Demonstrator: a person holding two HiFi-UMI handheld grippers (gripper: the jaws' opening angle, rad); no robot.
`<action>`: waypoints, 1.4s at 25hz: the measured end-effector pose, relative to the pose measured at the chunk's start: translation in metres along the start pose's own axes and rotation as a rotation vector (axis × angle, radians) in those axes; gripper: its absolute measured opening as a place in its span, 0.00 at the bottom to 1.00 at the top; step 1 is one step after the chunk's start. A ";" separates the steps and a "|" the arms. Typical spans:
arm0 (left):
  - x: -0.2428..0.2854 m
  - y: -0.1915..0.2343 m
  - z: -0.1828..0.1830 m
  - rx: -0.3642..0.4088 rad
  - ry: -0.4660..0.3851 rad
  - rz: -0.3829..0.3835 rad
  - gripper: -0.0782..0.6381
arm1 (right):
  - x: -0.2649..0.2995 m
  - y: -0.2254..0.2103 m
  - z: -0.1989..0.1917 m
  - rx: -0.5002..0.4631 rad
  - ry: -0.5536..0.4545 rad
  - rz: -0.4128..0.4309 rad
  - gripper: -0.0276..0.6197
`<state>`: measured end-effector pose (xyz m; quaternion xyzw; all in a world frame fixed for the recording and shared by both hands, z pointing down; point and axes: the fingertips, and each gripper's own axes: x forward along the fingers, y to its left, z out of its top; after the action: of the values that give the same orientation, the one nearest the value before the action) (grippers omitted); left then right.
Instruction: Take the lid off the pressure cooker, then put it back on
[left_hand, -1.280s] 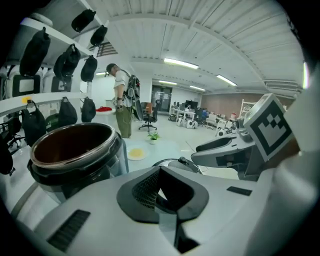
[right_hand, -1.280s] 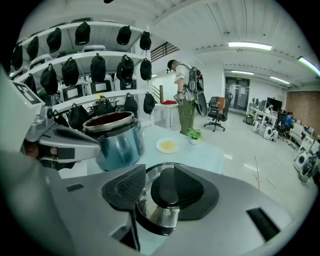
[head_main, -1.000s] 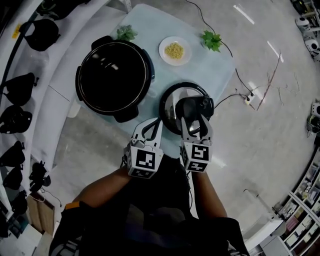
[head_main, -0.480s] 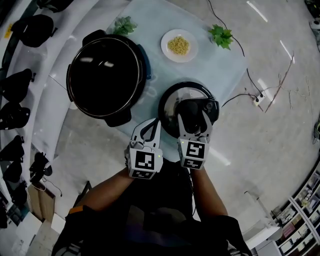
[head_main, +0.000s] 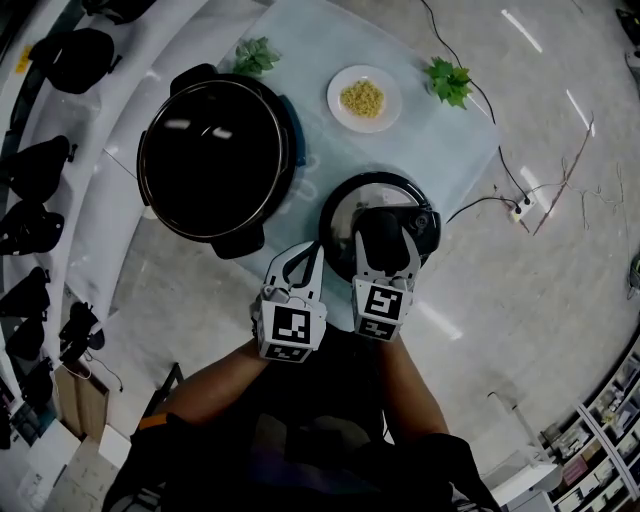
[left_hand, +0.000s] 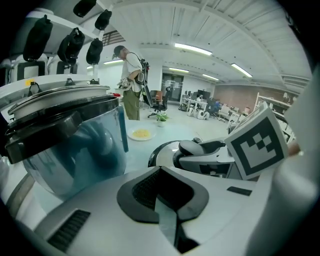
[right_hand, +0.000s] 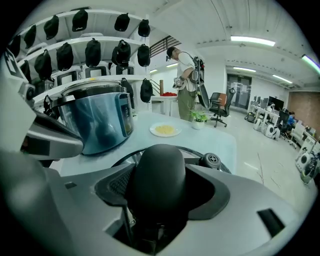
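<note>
The open pressure cooker (head_main: 215, 155) stands on the left of the pale blue table (head_main: 320, 130), a wide black pot with no lid. Its round black and steel lid (head_main: 340, 215) lies flat near the table's front edge. My right gripper (head_main: 385, 250) straddles the lid's black handle (right_hand: 157, 185); its jaws stand wide and the handle sits between them with slack on the right side. My left gripper (head_main: 312, 250) hovers just left of the lid, fingertips together and nothing in it. In the left gripper view the cooker (left_hand: 75, 145) looms at left and the lid (left_hand: 165, 152) lies ahead.
A white plate of yellow food (head_main: 364, 98) sits behind the lid. Two green sprigs (head_main: 256, 57) (head_main: 449, 80) lie at the table's far corners. A cable runs to a power strip (head_main: 520, 205) on the floor. Shelves with black bags (head_main: 40, 180) line the left. A person (right_hand: 187, 85) stands far off.
Both grippers have sunk a little towards the table, with the lid under the right one. The right jaws stand wider round the handle than before.
</note>
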<state>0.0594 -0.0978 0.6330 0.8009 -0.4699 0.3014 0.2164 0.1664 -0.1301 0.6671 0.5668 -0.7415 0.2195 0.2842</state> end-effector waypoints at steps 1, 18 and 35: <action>-0.002 0.000 0.000 -0.001 -0.001 0.001 0.12 | 0.000 0.000 0.000 0.004 0.000 0.000 0.53; -0.059 -0.014 0.059 -0.015 -0.098 0.046 0.12 | -0.061 -0.010 0.054 -0.004 -0.034 0.121 0.50; -0.168 0.029 0.116 -0.177 -0.281 0.339 0.12 | -0.155 0.026 0.192 -0.309 -0.244 0.450 0.50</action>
<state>0.0032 -0.0797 0.4355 0.7224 -0.6479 0.1766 0.1646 0.1386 -0.1366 0.4212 0.3605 -0.9017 0.0918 0.2202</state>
